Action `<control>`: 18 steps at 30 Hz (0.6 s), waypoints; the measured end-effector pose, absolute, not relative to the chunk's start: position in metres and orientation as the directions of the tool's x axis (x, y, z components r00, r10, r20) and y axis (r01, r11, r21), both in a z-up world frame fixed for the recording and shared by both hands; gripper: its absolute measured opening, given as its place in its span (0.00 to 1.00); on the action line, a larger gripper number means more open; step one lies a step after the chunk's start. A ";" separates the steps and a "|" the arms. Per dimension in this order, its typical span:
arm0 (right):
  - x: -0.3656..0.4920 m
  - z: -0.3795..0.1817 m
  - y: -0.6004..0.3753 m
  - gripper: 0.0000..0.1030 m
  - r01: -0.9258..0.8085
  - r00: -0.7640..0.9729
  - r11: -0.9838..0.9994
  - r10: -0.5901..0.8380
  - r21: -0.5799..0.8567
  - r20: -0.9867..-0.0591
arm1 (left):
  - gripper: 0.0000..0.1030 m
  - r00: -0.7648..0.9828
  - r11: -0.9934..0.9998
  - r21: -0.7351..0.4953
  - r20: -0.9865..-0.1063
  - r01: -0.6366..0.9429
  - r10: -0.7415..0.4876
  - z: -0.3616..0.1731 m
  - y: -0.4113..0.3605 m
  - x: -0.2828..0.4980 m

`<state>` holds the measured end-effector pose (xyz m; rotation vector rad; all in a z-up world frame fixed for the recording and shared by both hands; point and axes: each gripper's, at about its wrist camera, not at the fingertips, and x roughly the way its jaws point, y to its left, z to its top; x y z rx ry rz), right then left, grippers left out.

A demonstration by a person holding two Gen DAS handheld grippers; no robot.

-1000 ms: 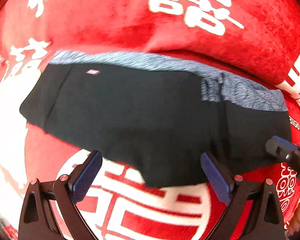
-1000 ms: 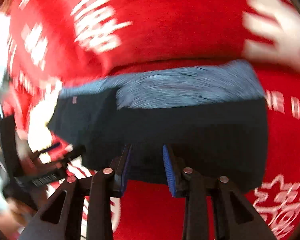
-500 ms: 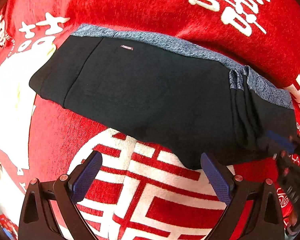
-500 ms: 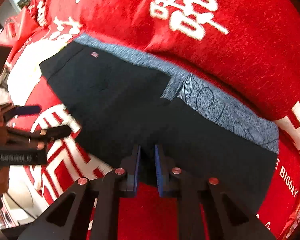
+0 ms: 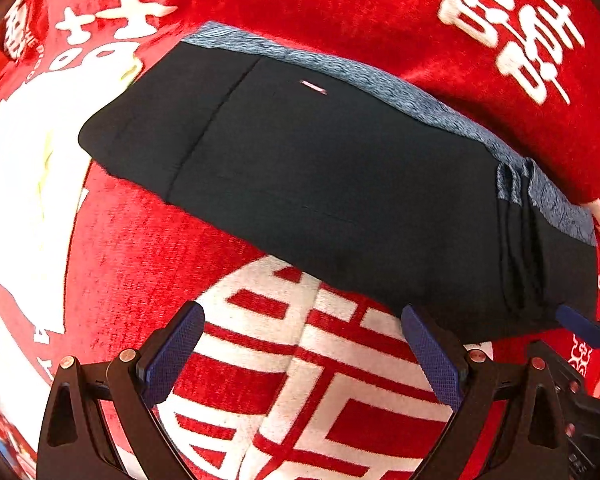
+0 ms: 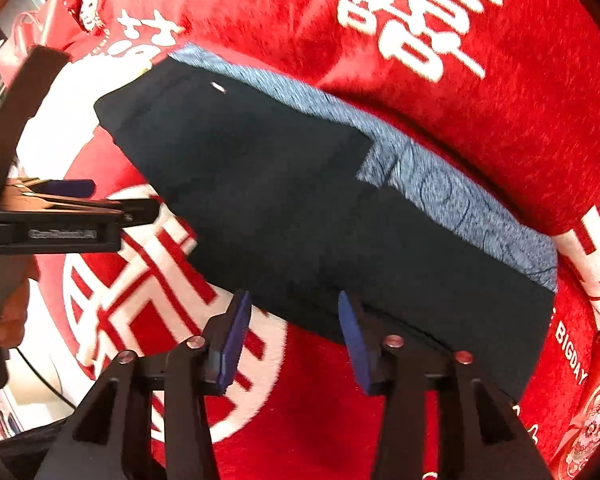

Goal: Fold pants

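The pants [image 5: 339,184] are lying folded into a long dark band on a red cloth [image 5: 148,248] printed with large white characters, which is covering whatever carries them; no edge or corner of that support is showing in either view, so the pants can only be placed against the print. They are running slantwise, their near long edge overlapping the top of a big white roundel with red bars [image 5: 307,364], and their far long edge showing a strip of heathered blue-grey waistband [image 5: 379,80]. A small pale label [image 5: 313,87] is sitting on the dark fabric near that strip. Toward one end a fold is exposing more of the blue-grey material [image 6: 451,196], with a few creases running across the band beside it. The left hand-held gripper [image 5: 305,356] is hovering over the roundel with its fingers spread wide and nothing between them, its tips just short of the pants' near edge. The right hand-held gripper [image 6: 294,336] is standing partly open, its blue pads [image 6: 236,340] apart, at the near edge of the pants; its tips are possibly brushing the fabric, though blur is making that hard to judge, and no cloth is visibly pinched between them. In the left view its blue tip [image 5: 579,326] is appearing by the pants' end.
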<state>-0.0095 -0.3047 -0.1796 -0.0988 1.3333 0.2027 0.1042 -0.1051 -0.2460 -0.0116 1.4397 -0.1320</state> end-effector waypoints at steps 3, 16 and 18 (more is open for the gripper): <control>0.001 -0.177 -0.303 0.57 -0.164 0.223 0.985 0.085 0.049 -0.971 | 0.97 0.124 0.993 -0.100 -0.986 0.063 -0.107 -0.246 -0.096 0.107; 0.024 -0.216 -0.309 0.57 0.034 0.139 0.987 0.152 0.158 -0.979 | 0.97 0.130 0.989 -0.147 -0.981 0.011 -0.147 -0.252 -0.052 0.122; 0.024 -0.217 -0.309 0.59 0.049 0.142 0.984 0.163 0.171 -0.976 | 0.97 0.139 0.986 -0.164 -0.977 0.007 -0.164 -0.253 -0.045 0.126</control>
